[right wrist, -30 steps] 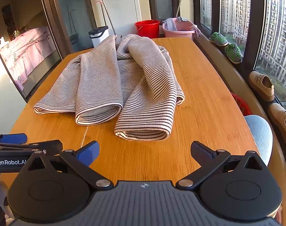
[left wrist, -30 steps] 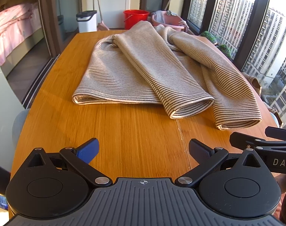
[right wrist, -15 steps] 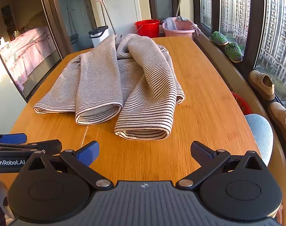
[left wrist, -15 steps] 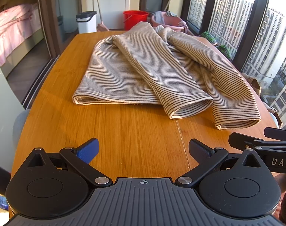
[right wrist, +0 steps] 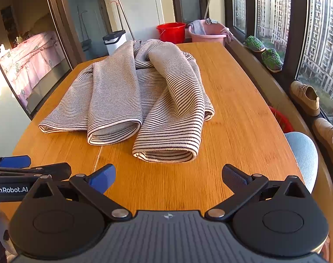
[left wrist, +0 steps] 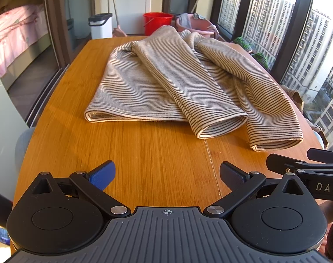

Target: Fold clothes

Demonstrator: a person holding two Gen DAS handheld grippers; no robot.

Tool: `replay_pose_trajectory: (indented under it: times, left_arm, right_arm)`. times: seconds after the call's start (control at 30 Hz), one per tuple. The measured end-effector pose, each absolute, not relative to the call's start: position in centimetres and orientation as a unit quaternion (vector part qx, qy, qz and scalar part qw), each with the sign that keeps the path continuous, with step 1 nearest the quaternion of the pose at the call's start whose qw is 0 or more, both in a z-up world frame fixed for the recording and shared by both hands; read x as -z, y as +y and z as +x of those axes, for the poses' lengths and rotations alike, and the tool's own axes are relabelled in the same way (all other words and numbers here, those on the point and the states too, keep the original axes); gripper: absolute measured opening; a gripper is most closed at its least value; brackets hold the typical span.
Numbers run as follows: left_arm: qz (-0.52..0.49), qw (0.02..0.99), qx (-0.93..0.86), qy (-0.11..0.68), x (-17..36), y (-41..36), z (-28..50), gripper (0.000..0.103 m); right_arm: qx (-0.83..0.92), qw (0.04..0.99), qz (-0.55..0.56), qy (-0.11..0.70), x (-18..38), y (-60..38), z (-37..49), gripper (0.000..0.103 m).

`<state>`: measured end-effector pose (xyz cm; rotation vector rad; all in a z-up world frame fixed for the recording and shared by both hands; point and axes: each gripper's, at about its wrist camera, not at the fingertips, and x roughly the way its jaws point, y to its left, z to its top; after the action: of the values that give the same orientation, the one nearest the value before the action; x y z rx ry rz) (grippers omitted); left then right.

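Note:
A beige striped garment point(left wrist: 166, 87) lies spread on the wooden table point(left wrist: 144, 157), with both sleeves folded over its body and their cuffs pointing toward me. It also shows in the right wrist view point(right wrist: 131, 100). My left gripper point(left wrist: 167, 174) is open and empty, hovering over bare table short of the garment's near hem. My right gripper point(right wrist: 168, 175) is open and empty, just short of the right sleeve cuff point(right wrist: 166, 151). Each gripper's fingers show at the edge of the other's view.
A red bucket point(left wrist: 158, 22), a pink basin point(left wrist: 194, 27) and a white bin point(left wrist: 100, 25) stand beyond the table's far end. Windows run along the right, with shoes point(right wrist: 305, 97) on the sill. A blue chair point(right wrist: 302, 151) sits at the table's right edge.
Both grippers have crept slightly forward toward the garment. The garment has not moved and both grippers stay open.

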<state>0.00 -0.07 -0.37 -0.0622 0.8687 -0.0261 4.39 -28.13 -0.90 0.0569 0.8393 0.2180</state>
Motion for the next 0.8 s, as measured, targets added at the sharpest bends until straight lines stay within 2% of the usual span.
replay_pose_trajectory:
  times: [0.8]
  left_arm:
    - [-0.034,0.906,0.011,0.422,0.30,0.31,0.42,0.103]
  right_arm:
    - [-0.103,0.902,0.023,0.418,1.08,-28.21,4.74,0.103]
